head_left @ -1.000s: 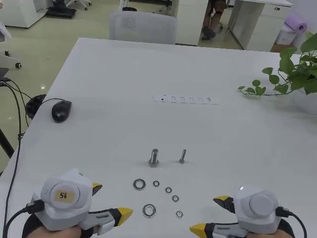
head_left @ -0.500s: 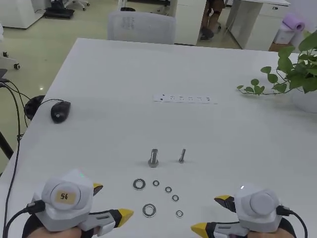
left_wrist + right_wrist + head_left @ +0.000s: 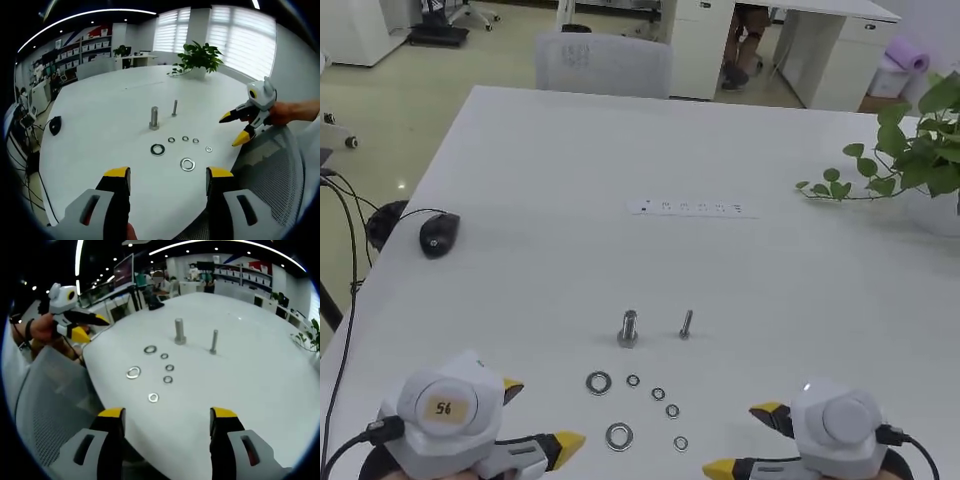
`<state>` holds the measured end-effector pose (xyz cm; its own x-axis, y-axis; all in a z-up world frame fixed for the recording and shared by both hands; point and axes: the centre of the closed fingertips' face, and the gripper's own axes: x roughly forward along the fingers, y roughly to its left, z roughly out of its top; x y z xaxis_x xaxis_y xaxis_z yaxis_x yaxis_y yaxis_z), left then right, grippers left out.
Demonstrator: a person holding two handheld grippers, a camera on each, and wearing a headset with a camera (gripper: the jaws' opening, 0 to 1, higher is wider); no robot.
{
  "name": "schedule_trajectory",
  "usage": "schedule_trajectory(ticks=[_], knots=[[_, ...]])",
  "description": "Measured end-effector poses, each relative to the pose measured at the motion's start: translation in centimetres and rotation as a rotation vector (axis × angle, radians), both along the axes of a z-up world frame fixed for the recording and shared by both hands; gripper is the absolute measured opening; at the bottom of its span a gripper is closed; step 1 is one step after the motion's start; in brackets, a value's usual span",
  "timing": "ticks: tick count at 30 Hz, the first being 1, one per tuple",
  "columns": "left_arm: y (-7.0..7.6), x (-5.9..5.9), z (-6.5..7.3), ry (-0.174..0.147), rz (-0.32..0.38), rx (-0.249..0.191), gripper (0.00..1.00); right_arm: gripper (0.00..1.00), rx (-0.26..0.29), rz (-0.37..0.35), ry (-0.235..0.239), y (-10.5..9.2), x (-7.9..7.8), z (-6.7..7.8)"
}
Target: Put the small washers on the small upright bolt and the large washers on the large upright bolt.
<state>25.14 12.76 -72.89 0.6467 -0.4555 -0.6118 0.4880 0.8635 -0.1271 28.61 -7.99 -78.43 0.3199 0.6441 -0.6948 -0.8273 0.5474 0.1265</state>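
Washers (image 3: 619, 436), bolts (image 3: 628, 328) — same places

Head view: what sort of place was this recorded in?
Most likely an open-plan office: a long white table with a computer mouse on it, a mesh chair at its far end, and a potted plant at one side.

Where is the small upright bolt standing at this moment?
In the head view the small bolt stands just right of the large bolt, beyond the row of small washers.
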Motion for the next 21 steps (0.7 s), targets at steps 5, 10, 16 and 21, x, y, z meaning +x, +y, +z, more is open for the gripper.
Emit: schedule_trajectory(ticks=[5, 10, 16, 21], knots=[[-0.04, 0.13, 0.01, -0.003, 0.001, -0.001, 0.60, 0.70, -0.003, -0.003, 0.000, -0.09, 0.04, -0.03], [-0.24, -0.03, -0.10, 0.001, 0.000, -0.001, 0.61, 0.70, 0.000, -0.011, 0.001, -0.34, 0.02, -0.02], [-0.23, -0.11, -0.23, 0.003, 0.008, -0.007, 0.60, 0.70, 0.005, -0.016, 0.000, -0.43, 0.00, 0.04], [-0.32, -0.11, -0.20, 0.004, 0.009, -0.010, 0.60, 0.69, -0.010, 0.001, 0.001, -0.52, -0.09, -0.03]])
